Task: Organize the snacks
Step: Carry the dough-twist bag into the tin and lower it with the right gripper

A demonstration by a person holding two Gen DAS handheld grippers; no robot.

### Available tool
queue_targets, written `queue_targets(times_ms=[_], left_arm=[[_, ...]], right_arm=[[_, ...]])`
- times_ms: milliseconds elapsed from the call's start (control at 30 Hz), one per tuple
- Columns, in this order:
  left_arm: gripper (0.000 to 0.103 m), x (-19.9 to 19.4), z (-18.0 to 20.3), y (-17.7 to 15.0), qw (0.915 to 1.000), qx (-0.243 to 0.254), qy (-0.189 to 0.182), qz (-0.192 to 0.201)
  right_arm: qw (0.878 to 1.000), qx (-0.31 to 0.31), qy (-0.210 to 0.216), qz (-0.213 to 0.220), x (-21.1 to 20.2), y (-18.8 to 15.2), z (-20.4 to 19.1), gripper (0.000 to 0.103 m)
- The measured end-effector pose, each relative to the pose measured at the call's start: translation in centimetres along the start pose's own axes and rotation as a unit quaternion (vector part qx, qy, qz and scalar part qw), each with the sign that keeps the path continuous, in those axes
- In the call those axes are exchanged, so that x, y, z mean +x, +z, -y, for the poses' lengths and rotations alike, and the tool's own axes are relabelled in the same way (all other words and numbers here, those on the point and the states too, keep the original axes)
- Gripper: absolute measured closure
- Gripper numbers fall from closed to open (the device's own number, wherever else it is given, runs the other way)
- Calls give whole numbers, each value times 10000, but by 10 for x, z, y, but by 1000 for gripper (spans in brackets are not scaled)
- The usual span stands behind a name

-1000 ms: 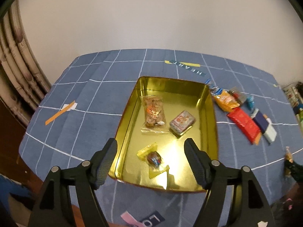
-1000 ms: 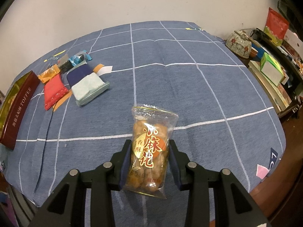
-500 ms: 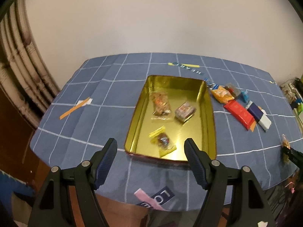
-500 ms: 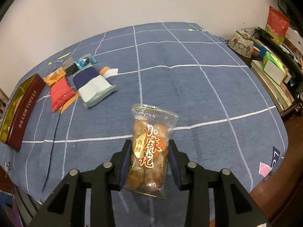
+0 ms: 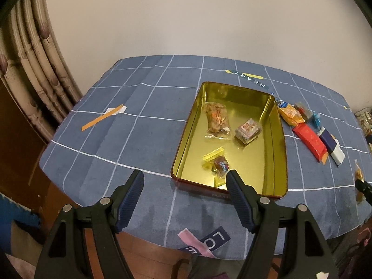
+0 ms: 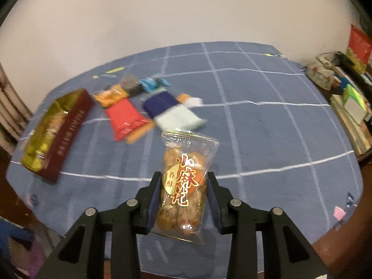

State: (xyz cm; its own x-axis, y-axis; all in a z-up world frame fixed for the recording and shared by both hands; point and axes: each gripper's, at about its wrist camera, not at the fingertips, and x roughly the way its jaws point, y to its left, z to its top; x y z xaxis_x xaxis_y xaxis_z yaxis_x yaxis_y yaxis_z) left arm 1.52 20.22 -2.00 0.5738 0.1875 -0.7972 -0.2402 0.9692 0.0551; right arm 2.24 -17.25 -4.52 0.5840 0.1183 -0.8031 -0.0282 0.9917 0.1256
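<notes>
A gold tin with dark red sides lies on the blue checked tablecloth; it holds a clear bag of fried twists, a small wrapped block and a yellow-wrapped candy. My left gripper is open and empty, above the table's near edge in front of the tin. My right gripper is shut on a clear snack bag with red characters, held above the cloth. The tin shows at the left in the right wrist view.
Loose snacks lie right of the tin: an orange pack, a red pack, a navy-and-white pack and a small blue candy. Shelves with books and boxes stand past the table's right edge. Curtains hang at the left.
My left gripper has pulled back and up from the tin, still open. My right gripper has swung left toward the tin with the snack bag still in it.
</notes>
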Motion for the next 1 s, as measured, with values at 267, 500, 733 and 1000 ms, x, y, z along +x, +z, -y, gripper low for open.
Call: queue_targets(times_ms=[267, 500, 733, 1000], left_arm=[[33, -5, 11, -3, 9991, 267, 255, 217], [26, -8, 5, -1, 9982, 235, 401, 372], [25, -7, -7, 4, 9980, 24, 513, 379], [24, -3, -15, 6, 9981, -145, 520, 296]], right_arm=[[9951, -468, 868, 111, -8, 46, -84, 65], [9830, -818, 1642, -125, 5, 68, -166, 65], [9718, -1353, 1879, -435, 33, 70, -244, 65], [9709, -1462, 1728, -781, 78, 65, -275, 65]])
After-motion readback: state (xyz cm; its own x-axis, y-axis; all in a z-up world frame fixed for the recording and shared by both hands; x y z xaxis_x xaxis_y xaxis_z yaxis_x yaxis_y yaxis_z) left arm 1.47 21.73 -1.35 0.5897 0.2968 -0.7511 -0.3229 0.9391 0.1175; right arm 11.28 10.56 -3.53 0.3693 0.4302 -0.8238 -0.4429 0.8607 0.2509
